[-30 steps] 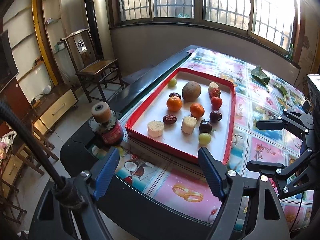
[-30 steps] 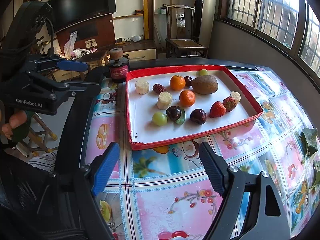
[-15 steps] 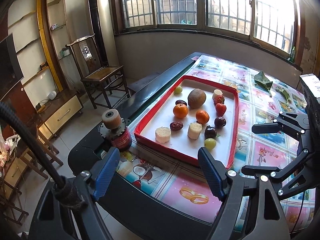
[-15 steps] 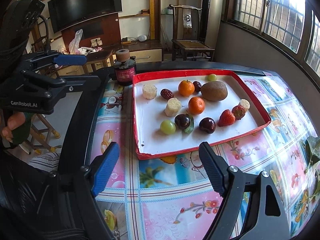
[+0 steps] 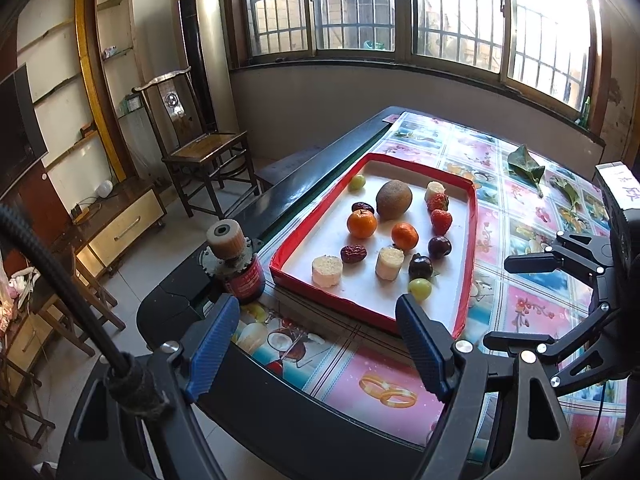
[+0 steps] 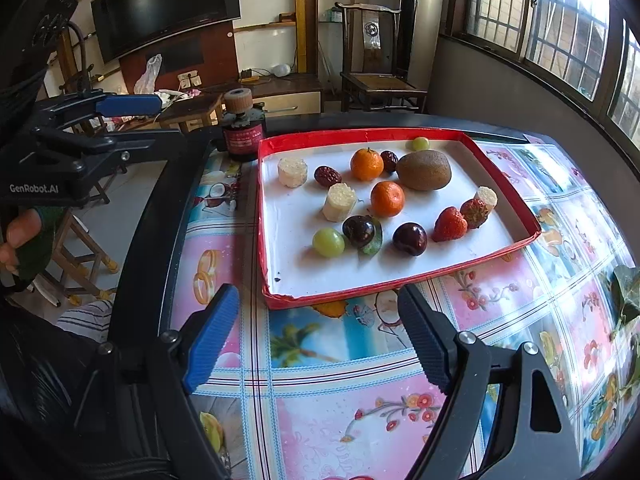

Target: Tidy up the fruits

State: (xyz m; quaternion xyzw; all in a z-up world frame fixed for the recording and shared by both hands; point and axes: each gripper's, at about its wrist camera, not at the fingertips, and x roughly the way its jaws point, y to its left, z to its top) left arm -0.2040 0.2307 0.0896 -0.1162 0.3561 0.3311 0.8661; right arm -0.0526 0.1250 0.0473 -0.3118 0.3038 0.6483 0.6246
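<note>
A red tray (image 5: 467,264) (image 6: 400,280) with a white floor lies on the patterned table. It holds a kiwi (image 5: 394,199) (image 6: 424,170), two oranges (image 6: 367,164), two strawberries (image 6: 450,224), green grapes (image 6: 328,242), dark cherries (image 6: 409,239), red dates (image 6: 327,176) and white cylinder pieces (image 6: 339,202). My left gripper (image 5: 320,340) hangs open over the table's near edge, short of the tray, with nothing between its blue pads. Open and empty as well, my right gripper (image 6: 318,332) hovers above the tablecloth in front of the tray's near rim.
A red jar with a cork-like top (image 5: 236,268) (image 6: 240,136) stands by the tray's corner at the black table edge. Green leaves (image 5: 524,166) (image 6: 626,292) lie further along the table. A wooden chair (image 5: 200,152) stands beyond. A person's hand (image 6: 16,236) grips the left tool.
Both views have shifted only slightly, with the tray a little lower in frame. Both grippers have stayed open and no fruit has moved.
</note>
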